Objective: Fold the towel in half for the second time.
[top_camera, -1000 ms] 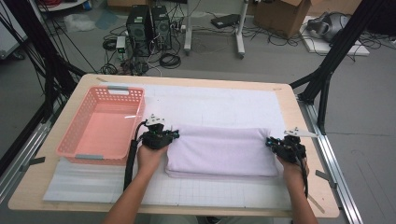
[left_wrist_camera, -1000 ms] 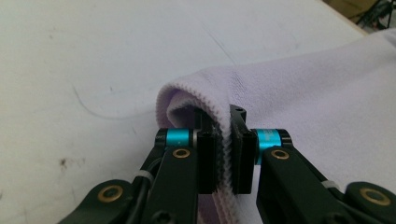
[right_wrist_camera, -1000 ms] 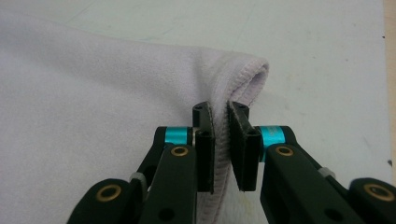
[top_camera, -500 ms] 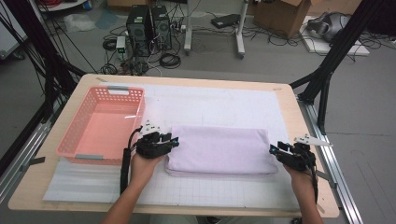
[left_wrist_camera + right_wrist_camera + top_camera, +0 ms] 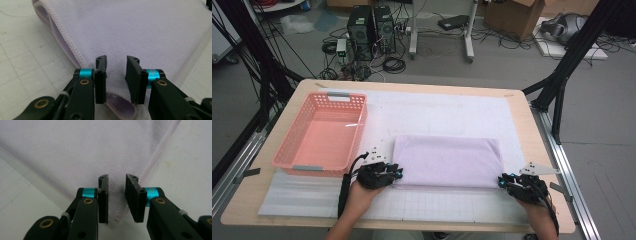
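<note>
Tabletop (image 5: 532,117), pale wood under a white gridded mat, is carrying everything we are working with. Next in size, a lilac towel (image 5: 447,161) is lying folded into a flat rectangle in the middle of the mat, its long near edge facing us, probably so both near corners are within reach at once. To its left, a pink basket (image 5: 319,136) is sitting apart from the towel, likely waiting to receive it.

We are holding the left tool (image 5: 396,172) at the towel's near left corner. In the left gripper view, this tool (image 5: 116,72) is standing part open after just closing a little, its pads either side of the folded corner without pressing on it. The right tool (image 5: 502,181) is sitting at the near right corner; in the right gripper view (image 5: 116,191) its jaws are likewise part open after narrowing, straddling the corner, gripping nothing.

Our forearms are being cut off by the bottom edge. How many layers the fold holds is hard to judge.
</note>
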